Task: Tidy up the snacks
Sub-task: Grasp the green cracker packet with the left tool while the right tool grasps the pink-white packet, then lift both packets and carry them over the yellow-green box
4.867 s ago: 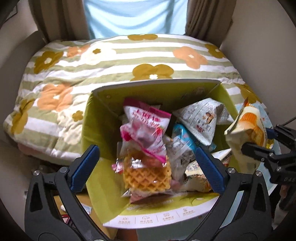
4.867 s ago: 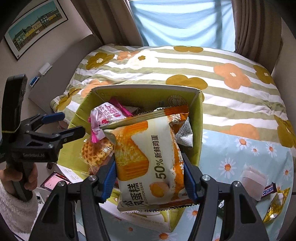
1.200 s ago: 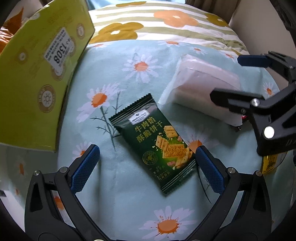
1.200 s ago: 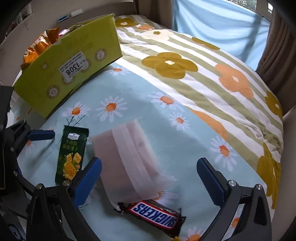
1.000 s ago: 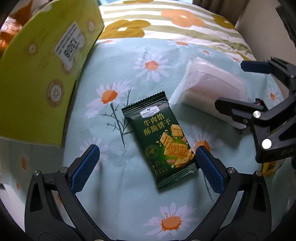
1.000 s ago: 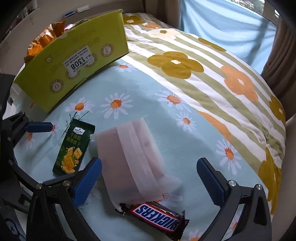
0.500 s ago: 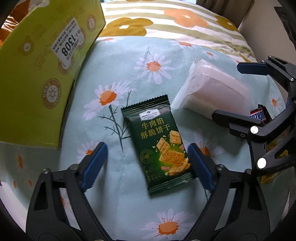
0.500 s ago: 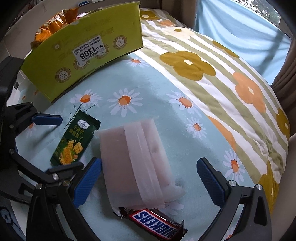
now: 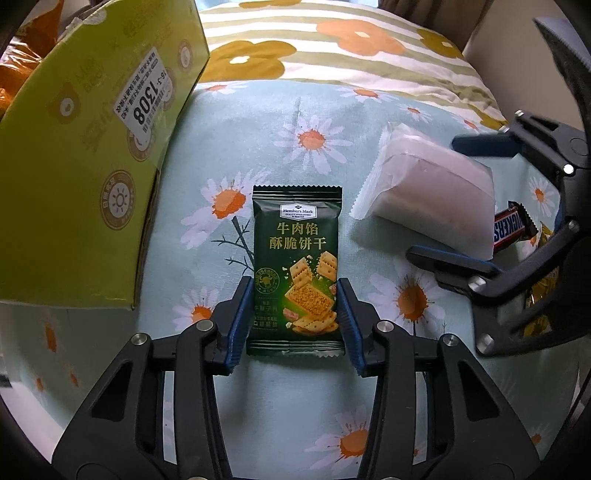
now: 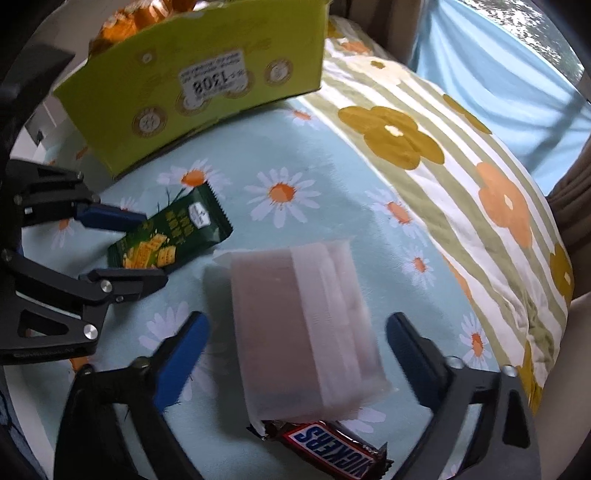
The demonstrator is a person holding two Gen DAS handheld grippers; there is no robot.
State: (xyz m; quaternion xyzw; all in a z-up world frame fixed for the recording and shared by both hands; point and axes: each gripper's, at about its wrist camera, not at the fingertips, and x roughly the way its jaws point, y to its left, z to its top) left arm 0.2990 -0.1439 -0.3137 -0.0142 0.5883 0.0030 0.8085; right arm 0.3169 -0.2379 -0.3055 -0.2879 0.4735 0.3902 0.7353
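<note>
Snacks lie scattered on a daisy-print blanket (image 9: 295, 110) spread over a bed. In the left wrist view a dark green cracker packet (image 9: 296, 273) lies flat, its long axis running straight away from the camera, the serrated top edge at the far end and the printed face up; it reads "Member's Mark" above Chinese characters and a picture of square crackers. The left gripper (image 9: 295, 314) has just been closing, and its blue pads now stand narrow against the packet's two long edges at its near half. Just beside the packet, toward the bed's right side, lies a frosted white pouch (image 10: 306, 325) holding a pale pink block, its long axis running away from the right wrist camera and leaning slightly left. The right gripper (image 10: 295, 354) straddles it; its jaws have just been closing but both pads are clear of the pouch sides, with blanket showing in the gaps. A Snickers bar (image 10: 328, 446), its name plain in blue on white, lies crosswise at the pouch's near end, partly tucked under it. A yellow-green cardboard box (image 9: 92, 166) stands at the blanket's left edge, bearing a white label with "1308"; orange wrappers (image 10: 155, 14) show above its rim. Between the box and the packet is bare blanket, and beyond the pouch the striped flower quilt (image 10: 461, 155) lies open.
</note>
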